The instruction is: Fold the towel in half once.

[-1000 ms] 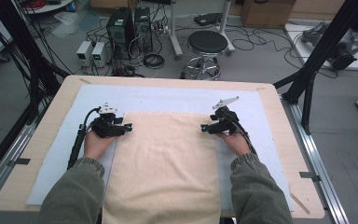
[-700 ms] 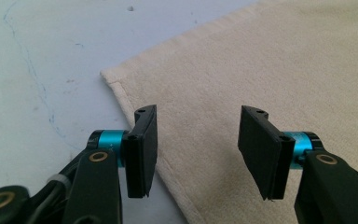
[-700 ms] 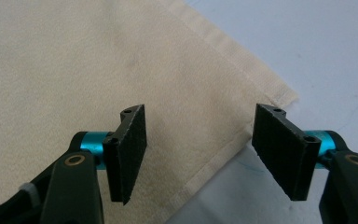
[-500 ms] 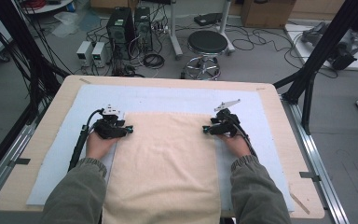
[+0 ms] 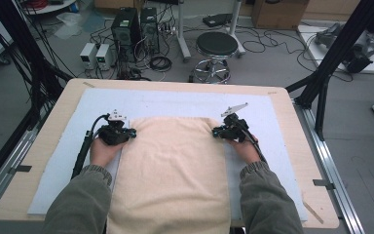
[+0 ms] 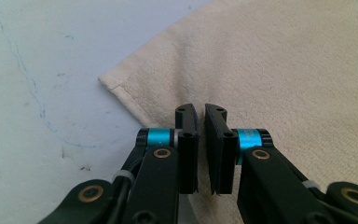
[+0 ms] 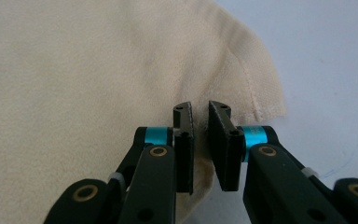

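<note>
A cream towel (image 5: 175,165) lies flat on the pale blue mat (image 5: 175,100) and hangs over the near edge. My left gripper (image 5: 130,132) sits at its far left corner and my right gripper (image 5: 217,130) at its far right corner. In the left gripper view the jaws (image 6: 200,109) are pinched on the towel's (image 6: 284,60) edge just behind the corner, and creases fan out from them. In the right gripper view the gripper (image 7: 200,108) stands nearly closed on the towel's (image 7: 98,70) hemmed edge, which puckers around it.
The mat covers a wooden table (image 5: 53,122) with bare blue strips on both sides of the towel. Beyond the far edge stand a stool (image 5: 216,46), computer boxes (image 5: 136,29) and cables on the floor. Black frame posts rise at left and right.
Both grippers have crept slightly inward at the towel's far corners. The towel lies as before.
</note>
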`<state>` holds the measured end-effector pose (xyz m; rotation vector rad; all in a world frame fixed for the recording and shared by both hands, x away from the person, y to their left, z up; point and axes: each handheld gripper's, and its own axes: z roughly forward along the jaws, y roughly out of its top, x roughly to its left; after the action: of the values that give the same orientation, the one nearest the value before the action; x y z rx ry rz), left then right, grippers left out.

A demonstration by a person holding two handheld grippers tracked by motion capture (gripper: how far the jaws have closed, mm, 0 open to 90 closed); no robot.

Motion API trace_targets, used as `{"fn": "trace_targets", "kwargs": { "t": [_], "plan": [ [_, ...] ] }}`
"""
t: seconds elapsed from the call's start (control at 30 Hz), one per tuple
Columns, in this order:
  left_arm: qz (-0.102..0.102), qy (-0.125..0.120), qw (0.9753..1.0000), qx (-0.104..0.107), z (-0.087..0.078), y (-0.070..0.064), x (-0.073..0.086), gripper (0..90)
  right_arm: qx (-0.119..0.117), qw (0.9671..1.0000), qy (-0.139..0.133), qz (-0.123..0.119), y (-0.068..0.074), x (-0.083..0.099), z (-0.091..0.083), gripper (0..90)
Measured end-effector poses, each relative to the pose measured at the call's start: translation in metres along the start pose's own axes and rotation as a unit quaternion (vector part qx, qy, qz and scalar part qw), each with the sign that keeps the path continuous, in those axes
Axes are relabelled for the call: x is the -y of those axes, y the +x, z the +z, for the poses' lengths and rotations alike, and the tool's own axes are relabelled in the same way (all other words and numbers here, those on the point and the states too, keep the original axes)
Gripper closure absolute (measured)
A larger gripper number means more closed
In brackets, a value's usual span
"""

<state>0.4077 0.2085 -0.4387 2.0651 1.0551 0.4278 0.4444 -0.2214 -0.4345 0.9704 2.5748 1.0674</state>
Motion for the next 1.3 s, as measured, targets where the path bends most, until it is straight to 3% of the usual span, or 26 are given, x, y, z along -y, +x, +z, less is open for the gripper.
{"fn": "trace_targets", "kwargs": {
  "t": [0.2,0.3,0.5,0.67,0.73,0.8,0.87,1.07,1.13,1.17,1.3],
  "plan": [
    [0.022,-0.009,0.9996,0.015,-0.017,-0.003,-0.004,84.2,-0.02,0.9997,-0.015,-0.007,0.004,-0.003,-0.013,81.4],
    [0.027,-0.03,0.9989,0.022,-0.032,-0.007,-0.005,84.3,-0.032,0.999,-0.027,-0.013,0.012,-0.006,-0.027,81.4],
    [0.038,-0.056,0.9972,0.031,-0.061,-0.015,0.003,84.3,-0.053,0.9972,-0.042,-0.032,0.032,-0.005,-0.054,81.4],
    [0.065,-0.071,0.9943,0.044,-0.082,-0.033,0.019,84.3,-0.07,0.9953,-0.045,-0.05,0.057,0.009,-0.074,81.4],
    [0.077,-0.072,0.9933,0.049,-0.09,-0.043,0.03,84.3,-0.076,0.9948,-0.03,-0.06,0.067,0.012,-0.082,81.4],
    [0.087,-0.074,0.9921,0.051,-0.097,-0.051,0.04,84.3,-0.079,0.9935,-0.045,-0.069,0.078,0.019,-0.091,81.5],
    [0.092,-0.076,0.9911,0.058,-0.103,-0.057,0.049,84.3,-0.087,0.9928,-0.041,-0.072,0.088,0.026,-0.098,81.6],
    [0.116,-0.057,0.9884,0.081,-0.119,-0.076,0.076,83.7,-0.105,0.9908,-0.029,-0.08,0.115,0.058,-0.104,81.5],
    [0.115,-0.048,0.9884,0.088,-0.121,-0.079,0.083,80.6,-0.113,0.9901,-0.024,-0.08,0.118,0.067,-0.102,78.7],
    [0.11,-0.044,0.9888,0.091,-0.122,-0.079,0.085,74.5,-0.114,0.9899,-0.024,-0.08,0.119,0.071,-0.102,72.6],
    [0.094,-0.049,0.9907,0.086,-0.125,-0.073,0.086,64.0,-0.102,0.9912,-0.041,-0.075,0.116,0.073,-0.106,62.1]
  ]
}}
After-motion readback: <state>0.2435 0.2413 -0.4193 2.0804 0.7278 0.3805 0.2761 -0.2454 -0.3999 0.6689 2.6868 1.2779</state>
